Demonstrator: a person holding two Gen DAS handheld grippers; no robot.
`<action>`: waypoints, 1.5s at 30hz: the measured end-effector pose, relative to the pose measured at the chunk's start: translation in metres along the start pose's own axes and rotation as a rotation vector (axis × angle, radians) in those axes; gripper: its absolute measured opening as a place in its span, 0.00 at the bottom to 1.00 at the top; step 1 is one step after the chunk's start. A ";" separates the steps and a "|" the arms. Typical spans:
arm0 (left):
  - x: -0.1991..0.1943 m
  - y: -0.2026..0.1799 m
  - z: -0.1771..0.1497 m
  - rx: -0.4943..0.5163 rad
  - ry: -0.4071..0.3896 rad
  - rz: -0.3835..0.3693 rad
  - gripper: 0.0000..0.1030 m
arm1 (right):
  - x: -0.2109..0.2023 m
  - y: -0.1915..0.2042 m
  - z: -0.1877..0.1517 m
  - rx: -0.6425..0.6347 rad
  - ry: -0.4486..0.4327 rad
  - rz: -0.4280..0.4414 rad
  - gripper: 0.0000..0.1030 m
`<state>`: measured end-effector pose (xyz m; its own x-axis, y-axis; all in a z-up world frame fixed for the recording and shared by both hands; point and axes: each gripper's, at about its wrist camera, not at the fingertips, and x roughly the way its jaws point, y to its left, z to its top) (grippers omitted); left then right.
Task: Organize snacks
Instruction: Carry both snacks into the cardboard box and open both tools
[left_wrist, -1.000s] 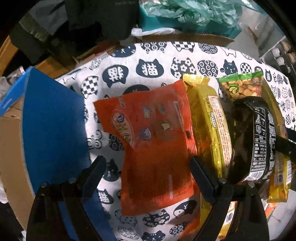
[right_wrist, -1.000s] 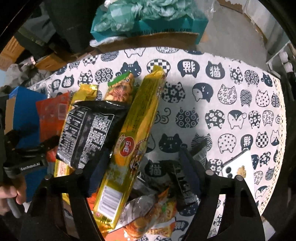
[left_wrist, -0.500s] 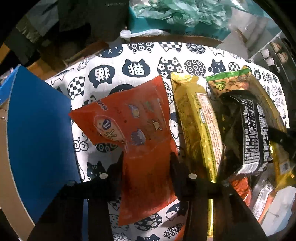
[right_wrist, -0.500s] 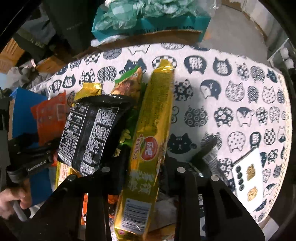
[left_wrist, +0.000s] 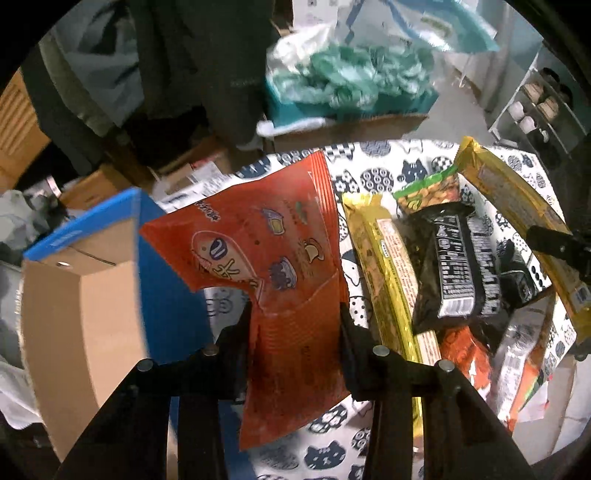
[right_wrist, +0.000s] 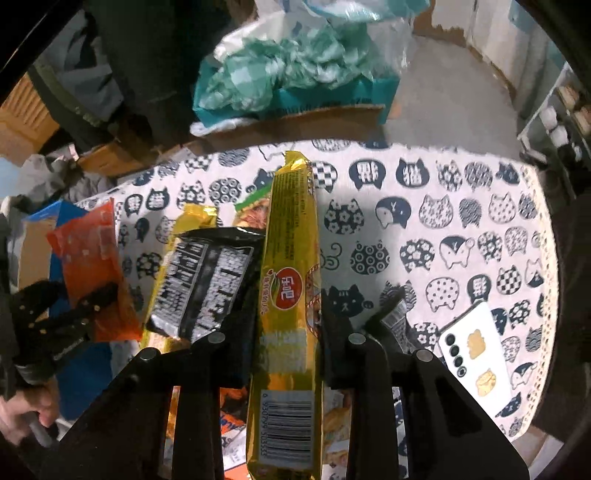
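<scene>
My left gripper (left_wrist: 295, 321) is shut on an orange snack bag (left_wrist: 273, 266) and holds it lifted above the cat-print tablecloth (left_wrist: 373, 177), beside an open blue cardboard box (left_wrist: 85, 280). My right gripper (right_wrist: 288, 314) is shut on a long yellow snack pack (right_wrist: 291, 280), raised off the cloth (right_wrist: 443, 229). A black snack bag (right_wrist: 207, 284), a gold pack (right_wrist: 192, 221) and a green nut pack (left_wrist: 428, 192) lie between them. The orange bag (right_wrist: 92, 258) and left gripper (right_wrist: 70, 314) also show in the right wrist view.
A white phone (right_wrist: 476, 350) lies on the cloth at the right. More snack packets (left_wrist: 517, 365) are piled at the table's near edge. A teal box with crumpled plastic (right_wrist: 291, 74) and cardboard boxes stand behind the table. A shelf (left_wrist: 535, 107) is at far right.
Both grippers closed from open onto their packs, then lifted them. The orange bag has risen and swung toward the blue box; the yellow pack has come up off the cloth.
</scene>
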<state>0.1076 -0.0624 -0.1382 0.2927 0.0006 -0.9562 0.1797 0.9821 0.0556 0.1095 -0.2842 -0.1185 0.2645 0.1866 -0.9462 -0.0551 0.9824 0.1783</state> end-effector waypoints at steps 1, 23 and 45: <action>-0.008 0.002 0.000 0.001 -0.011 0.002 0.39 | -0.006 0.001 -0.002 0.002 -0.010 0.001 0.26; -0.086 0.143 -0.055 -0.129 -0.108 0.054 0.40 | -0.057 0.200 -0.021 -0.294 -0.082 0.246 0.26; 0.010 0.237 -0.118 -0.213 0.119 0.149 0.39 | 0.091 0.350 -0.042 -0.231 0.144 0.267 0.26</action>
<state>0.0424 0.1924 -0.1680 0.1867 0.1572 -0.9698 -0.0616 0.9871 0.1481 0.0741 0.0760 -0.1537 0.0739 0.4172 -0.9058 -0.3241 0.8690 0.3738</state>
